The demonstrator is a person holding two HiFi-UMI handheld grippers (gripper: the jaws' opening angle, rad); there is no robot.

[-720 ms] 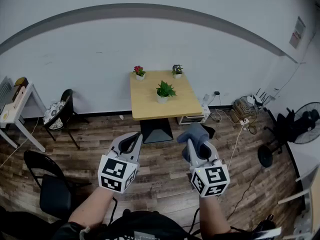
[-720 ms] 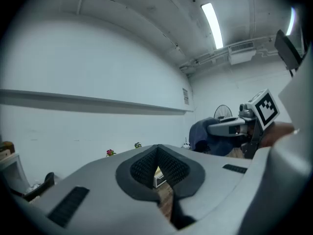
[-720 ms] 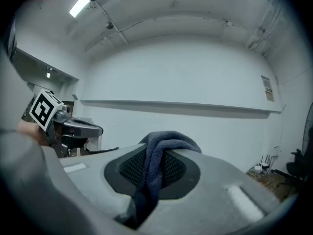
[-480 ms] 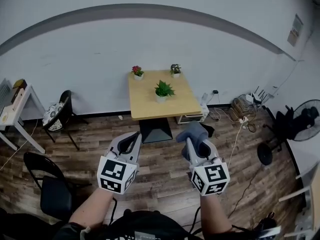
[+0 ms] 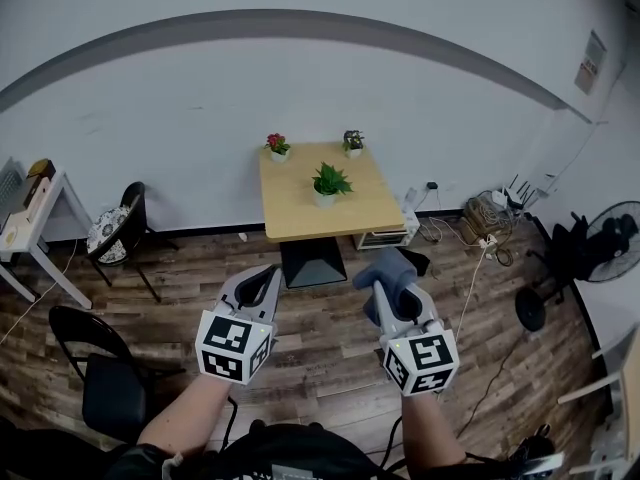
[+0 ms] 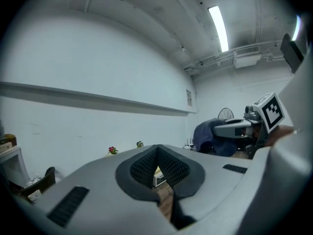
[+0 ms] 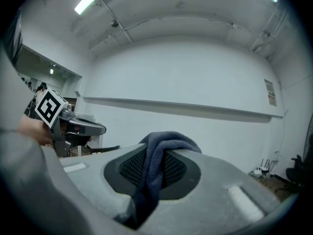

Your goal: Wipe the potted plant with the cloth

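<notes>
A green potted plant (image 5: 328, 182) stands in a white pot near the middle of a light wooden table (image 5: 300, 213) against the far wall. Two smaller pots sit at the table's back edge: a red-flowered one (image 5: 277, 146) and a dark-leaved one (image 5: 353, 142). My right gripper (image 5: 385, 283) is shut on a blue-grey cloth (image 7: 157, 153) that bunches over its jaws. My left gripper (image 5: 262, 286) is shut with nothing in it. Both are held level over the wooden floor, well short of the table. In the left gripper view the red-flowered pot (image 6: 113, 151) shows far off.
A black chair (image 5: 110, 388) stands at the near left, another chair (image 5: 122, 226) and a white side table (image 5: 25, 233) further left. Cables and a power strip (image 5: 490, 223) lie on the floor at right, beside a standing fan (image 5: 605, 243).
The view has crept slightly nearer the table; both grippers hold the same pose, the cloth still clamped in the right one.
</notes>
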